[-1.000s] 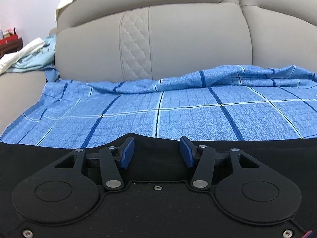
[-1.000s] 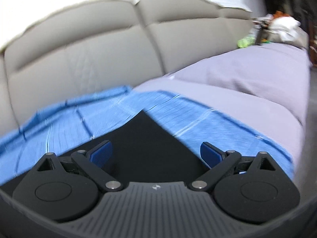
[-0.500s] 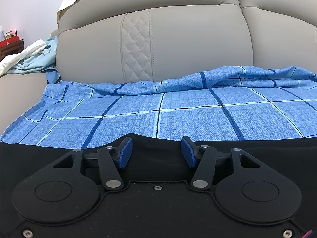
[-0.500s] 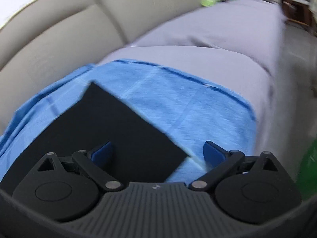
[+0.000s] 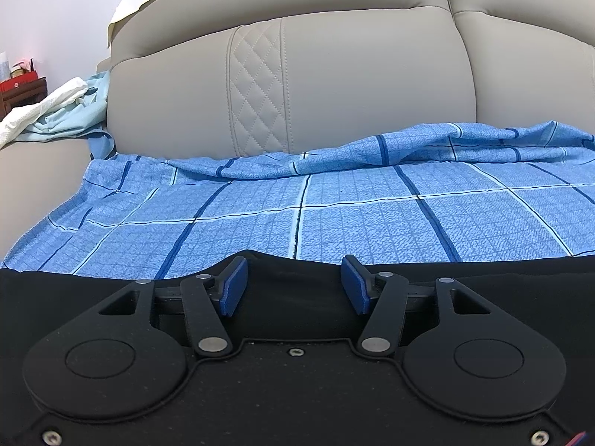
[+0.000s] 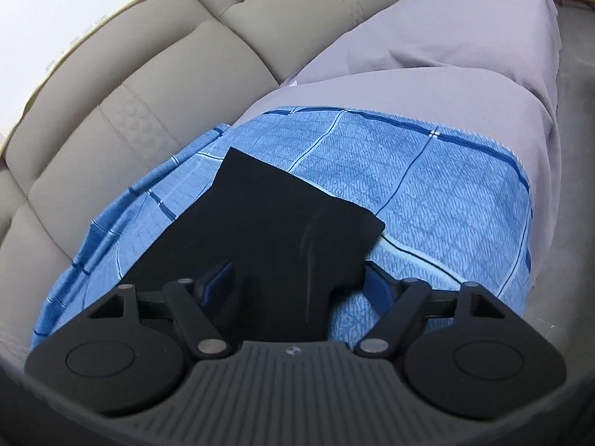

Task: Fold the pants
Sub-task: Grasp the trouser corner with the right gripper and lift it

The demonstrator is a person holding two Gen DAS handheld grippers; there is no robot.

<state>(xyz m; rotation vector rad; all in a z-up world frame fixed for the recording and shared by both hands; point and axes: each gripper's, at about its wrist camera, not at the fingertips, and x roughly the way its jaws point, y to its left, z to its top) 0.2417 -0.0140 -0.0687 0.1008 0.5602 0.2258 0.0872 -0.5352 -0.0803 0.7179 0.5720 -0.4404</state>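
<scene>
Black pants point(image 5: 74, 290) lie across a blue checked sheet point(image 5: 334, 215) on a sofa seat. My left gripper point(image 5: 293, 284) rests low on them at their far edge. Its blue pads point(image 5: 232, 286) stand about half apart, and a low hump of black cloth sits between them without covering the pad faces. In the right wrist view the pants' end point(image 6: 267, 215) runs back between the fingers of my right gripper point(image 6: 299, 278). Its jaws are closing around that cloth, which partly hides the right pad point(image 6: 379, 282).
The grey sofa backrest point(image 5: 334, 74) rises right behind the sheet. A pile of white and pale blue clothes point(image 5: 55, 111) sits on the left armrest. A grey-lilac cover point(image 6: 446, 55) drapes the seat to the right, and the seat's edge drops to the floor point(image 6: 572, 148).
The right gripper swung, rolled and dropped onto the pants' end, and its jaws have narrowed with the cloth between them. The left gripper stayed put, its pads barely wider.
</scene>
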